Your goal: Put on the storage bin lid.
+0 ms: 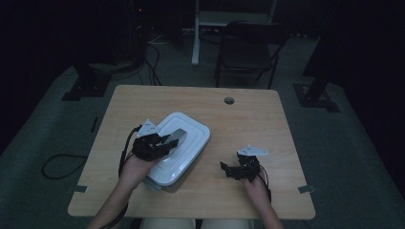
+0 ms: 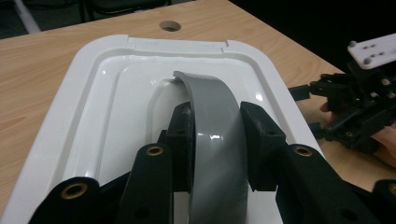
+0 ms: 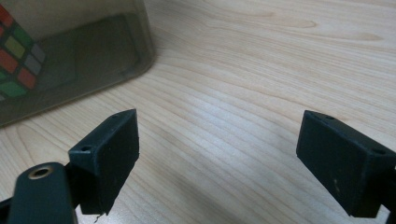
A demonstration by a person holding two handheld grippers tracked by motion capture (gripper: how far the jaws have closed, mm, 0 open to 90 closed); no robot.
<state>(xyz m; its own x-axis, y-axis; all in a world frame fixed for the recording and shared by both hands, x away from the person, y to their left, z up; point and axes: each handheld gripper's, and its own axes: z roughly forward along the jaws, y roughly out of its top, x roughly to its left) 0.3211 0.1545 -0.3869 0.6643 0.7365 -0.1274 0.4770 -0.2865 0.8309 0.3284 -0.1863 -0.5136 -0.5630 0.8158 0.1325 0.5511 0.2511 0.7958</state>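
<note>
Left gripper [image 2: 215, 140]: jaws clamped on the grey handle [image 2: 217, 140] of the white lidded box [image 1: 179, 148], which sits on the wooden table [image 1: 253, 119] at about 9 o'clock from centre. Right gripper [image 3: 217, 158]: jaws wide, nothing between them, above bare tabletop at 4 o'clock from the box. A colour-tiled cube [image 3: 16, 56] shows through the box wall.

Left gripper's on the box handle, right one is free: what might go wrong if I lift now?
The left gripper pinches only the grey handle, so the white lid might pop off or the box swing. The puzzle cube inside could slide. The open right gripper supports nothing.
</note>
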